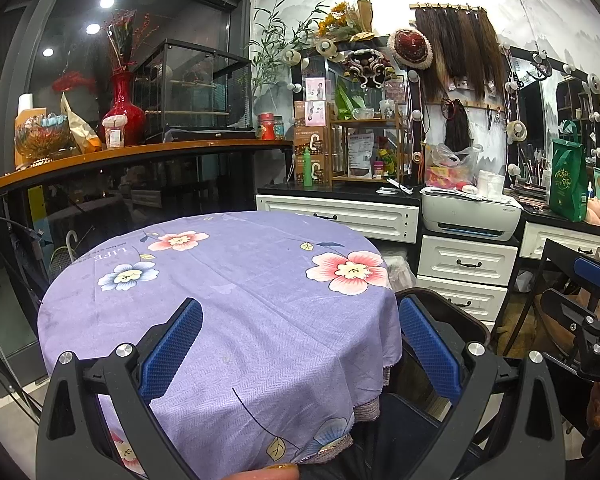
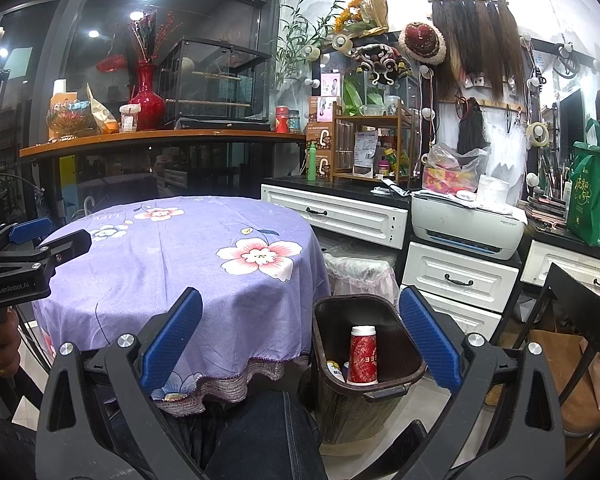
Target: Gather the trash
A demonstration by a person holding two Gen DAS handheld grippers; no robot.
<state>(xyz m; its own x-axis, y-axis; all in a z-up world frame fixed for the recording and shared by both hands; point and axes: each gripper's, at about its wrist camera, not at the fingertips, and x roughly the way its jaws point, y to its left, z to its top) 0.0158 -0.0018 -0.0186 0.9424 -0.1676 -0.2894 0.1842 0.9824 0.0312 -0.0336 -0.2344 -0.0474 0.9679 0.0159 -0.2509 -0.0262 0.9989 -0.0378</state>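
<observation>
A brown trash bin [image 2: 410,354] stands on the floor to the right of the round table [image 2: 172,264], which has a purple flowered cloth. Inside the bin a red cup [image 2: 363,354] stands upright beside other small trash [image 2: 334,370]. My right gripper [image 2: 300,340] is open and empty, held above the table edge and the bin. My left gripper [image 1: 300,344] is open and empty over the near part of the table [image 1: 228,288]. It also shows at the left edge of the right wrist view [image 2: 48,236]. The bin's rim [image 1: 440,300] shows behind the left gripper's right finger.
White drawers [image 2: 456,276] and a printer [image 2: 468,224] stand behind the bin. A lace-covered bin [image 2: 360,272] sits by the table. A black chair [image 2: 580,320] and a paper bag [image 2: 576,376] are at the right. A cluttered shelf [image 2: 160,136] runs behind the table.
</observation>
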